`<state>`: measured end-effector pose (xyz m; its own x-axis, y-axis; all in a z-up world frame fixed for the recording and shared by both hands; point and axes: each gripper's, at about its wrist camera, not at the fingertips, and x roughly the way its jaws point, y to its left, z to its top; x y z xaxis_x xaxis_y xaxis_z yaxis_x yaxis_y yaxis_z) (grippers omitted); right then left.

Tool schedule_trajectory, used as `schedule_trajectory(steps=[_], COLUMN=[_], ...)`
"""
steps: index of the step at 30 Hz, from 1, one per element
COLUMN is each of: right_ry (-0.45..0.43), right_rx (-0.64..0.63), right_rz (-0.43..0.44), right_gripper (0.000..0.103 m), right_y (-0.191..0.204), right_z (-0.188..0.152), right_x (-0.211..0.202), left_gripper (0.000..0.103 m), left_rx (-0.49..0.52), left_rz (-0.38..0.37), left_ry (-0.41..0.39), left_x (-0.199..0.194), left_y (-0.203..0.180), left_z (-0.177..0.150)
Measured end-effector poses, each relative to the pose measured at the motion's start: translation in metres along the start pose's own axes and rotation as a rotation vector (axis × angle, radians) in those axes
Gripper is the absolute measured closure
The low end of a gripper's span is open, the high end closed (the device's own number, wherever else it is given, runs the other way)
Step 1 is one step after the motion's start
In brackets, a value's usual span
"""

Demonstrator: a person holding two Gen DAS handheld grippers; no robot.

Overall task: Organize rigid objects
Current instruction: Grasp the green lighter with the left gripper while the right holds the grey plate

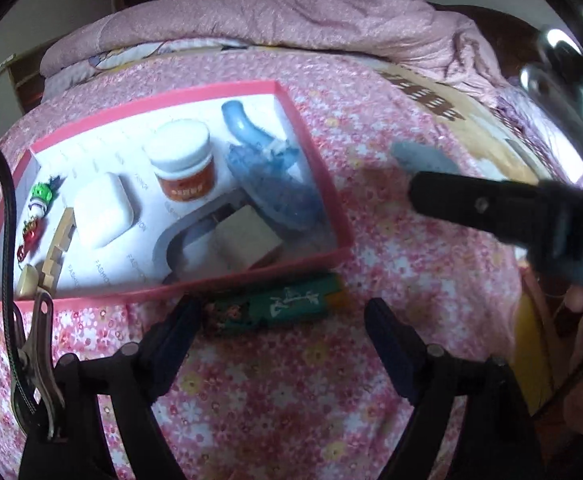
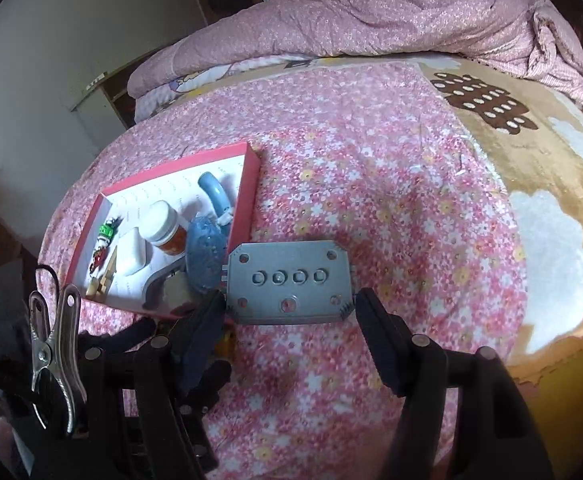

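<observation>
Clamping the grey plate [image 2: 287, 282] by its long axis, the right gripper [image 2: 291, 308] hung lower right of the red box [image 2: 251, 172]; the left gripper [image 1: 279, 320] gaped empty.

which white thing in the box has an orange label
The jar with the white lid; the white case beside it and the white block are plain.

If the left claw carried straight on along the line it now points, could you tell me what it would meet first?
Most likely the green patterned packet lying on the floral bedspread just outside the pink box's near wall. The left claw stands open and empty just short of it; depth is uncertain.
</observation>
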<state>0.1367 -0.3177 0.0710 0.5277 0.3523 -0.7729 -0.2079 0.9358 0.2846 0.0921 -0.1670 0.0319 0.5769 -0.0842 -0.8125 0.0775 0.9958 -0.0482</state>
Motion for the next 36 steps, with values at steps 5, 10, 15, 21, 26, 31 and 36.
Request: schedule_trajectory(steps=[5, 10, 15, 21, 26, 31, 36], right_ry=[-0.006, -0.020, -0.014, -0.046, -0.042, -0.043, -0.058], right_rx=[0.026, 0.077, 0.088, 0.086, 0.091, 0.104, 0.133], right_rz=[0.035, 0.054, 0.060, 0.079, 0.092, 0.085, 0.089], right_gripper=[0.034, 0.034, 0.034, 0.034, 0.034, 0.034, 0.034], right_y=[-0.010, -0.019, -0.020, -0.018, -0.018, -0.026, -0.033], right_z=[-0.003, -0.014, -0.021, -0.022, -0.024, -0.024, -0.021], right_x=[0.006, 0.006, 0.007, -0.001, 0.002, 0.002, 0.000], left_gripper=[0.015, 0.015, 0.015, 0.015, 0.015, 0.015, 0.013], left_rx=[-0.006, 0.034, 0.008, -0.035, -0.148, -0.201, -0.209], left_rz=[0.042, 0.103, 0.052, 0.107, 0.075, 0.081, 0.089], left_ry=[-0.004, -0.003, 0.001, 0.026, 0.037, 0.007, 0.015], left_x=[0.004, 0.006, 0.000, -0.001, 0.001, 0.002, 0.010], left_y=[-0.006, -0.014, -0.011, -0.004, 0.008, 0.007, 0.002], left_z=[-0.003, -0.008, -0.010, -0.011, -0.007, -0.002, 0.004])
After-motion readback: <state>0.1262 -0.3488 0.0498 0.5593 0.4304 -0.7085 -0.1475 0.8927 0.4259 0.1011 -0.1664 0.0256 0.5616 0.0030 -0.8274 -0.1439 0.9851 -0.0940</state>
